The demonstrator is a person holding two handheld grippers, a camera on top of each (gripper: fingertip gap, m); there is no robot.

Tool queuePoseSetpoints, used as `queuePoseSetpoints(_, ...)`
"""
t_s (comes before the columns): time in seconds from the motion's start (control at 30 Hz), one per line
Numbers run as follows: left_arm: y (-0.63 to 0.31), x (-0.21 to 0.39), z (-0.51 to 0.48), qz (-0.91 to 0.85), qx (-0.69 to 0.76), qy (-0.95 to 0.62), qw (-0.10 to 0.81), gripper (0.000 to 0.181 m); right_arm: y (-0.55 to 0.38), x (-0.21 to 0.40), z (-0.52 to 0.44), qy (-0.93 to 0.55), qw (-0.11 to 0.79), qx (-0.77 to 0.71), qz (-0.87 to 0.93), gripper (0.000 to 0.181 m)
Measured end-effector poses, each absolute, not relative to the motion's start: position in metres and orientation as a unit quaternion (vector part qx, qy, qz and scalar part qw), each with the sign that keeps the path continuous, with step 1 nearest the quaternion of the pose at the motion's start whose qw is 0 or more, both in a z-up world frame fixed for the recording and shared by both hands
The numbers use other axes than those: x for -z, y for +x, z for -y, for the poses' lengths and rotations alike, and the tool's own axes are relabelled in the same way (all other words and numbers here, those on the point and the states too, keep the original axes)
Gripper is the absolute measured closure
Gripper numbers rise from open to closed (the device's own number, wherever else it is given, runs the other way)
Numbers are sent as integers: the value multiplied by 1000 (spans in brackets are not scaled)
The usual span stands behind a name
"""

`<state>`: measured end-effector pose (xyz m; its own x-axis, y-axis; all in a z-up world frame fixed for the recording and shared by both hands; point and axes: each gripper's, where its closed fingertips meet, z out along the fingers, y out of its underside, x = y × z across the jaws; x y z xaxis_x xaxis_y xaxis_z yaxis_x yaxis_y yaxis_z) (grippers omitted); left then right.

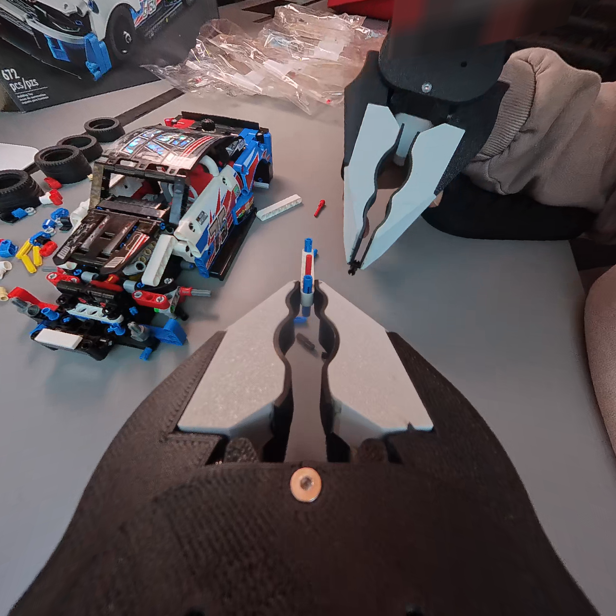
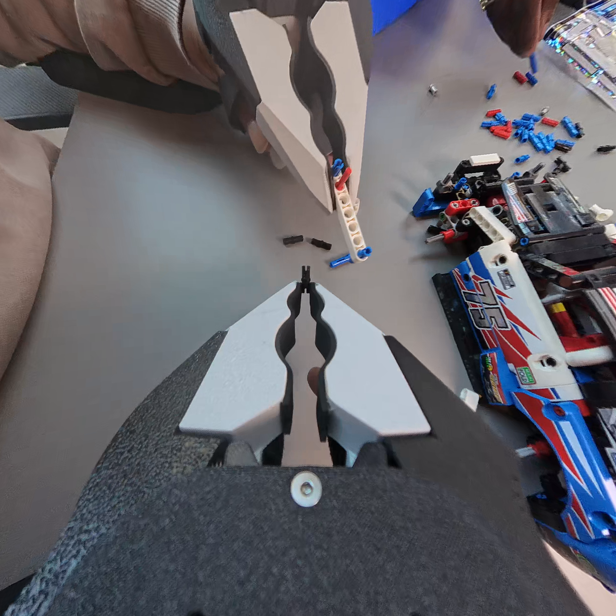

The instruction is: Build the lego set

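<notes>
My left gripper [image 1: 306, 287] is shut on a white lego beam [image 1: 307, 263] with blue and red pins in it, held just above the grey table; in the right wrist view the same beam [image 2: 350, 220] hangs from that gripper [image 2: 340, 186]. My right gripper [image 2: 305, 286] is shut on a small black pin [image 2: 305, 275]; in the left wrist view it [image 1: 354, 265] points down, to the right of the beam. The partly built race car [image 1: 160, 226] stands left of both grippers and shows in the right wrist view too [image 2: 520, 300].
Two black pins [image 2: 306, 241] and a blue pin [image 2: 340, 260] lie under the beam. A white beam [image 1: 279, 207] and a red pin [image 1: 319, 208] lie by the car. Tyres [image 1: 63, 158], loose parts [image 1: 30, 246], plastic bags [image 1: 276, 60] and the set's box [image 1: 66, 50] lie behind. Across from one pair of fingers to the other is roughly 5 cm.
</notes>
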<state>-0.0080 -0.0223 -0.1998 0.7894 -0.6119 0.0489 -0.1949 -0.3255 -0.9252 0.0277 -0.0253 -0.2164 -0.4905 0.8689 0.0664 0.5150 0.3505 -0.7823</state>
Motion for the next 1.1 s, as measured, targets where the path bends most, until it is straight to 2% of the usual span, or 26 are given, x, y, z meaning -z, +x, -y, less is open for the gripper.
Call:
queuePoseSetpoints(0.27,0,207,25,-291,172,-791,510,176,30,234,26,-456,219,-330,797,179)
queuePoseSetpoints(1.1,1,224,26,-303,147,-811,478,176,4,214,32,-468,280,-384,745,179)
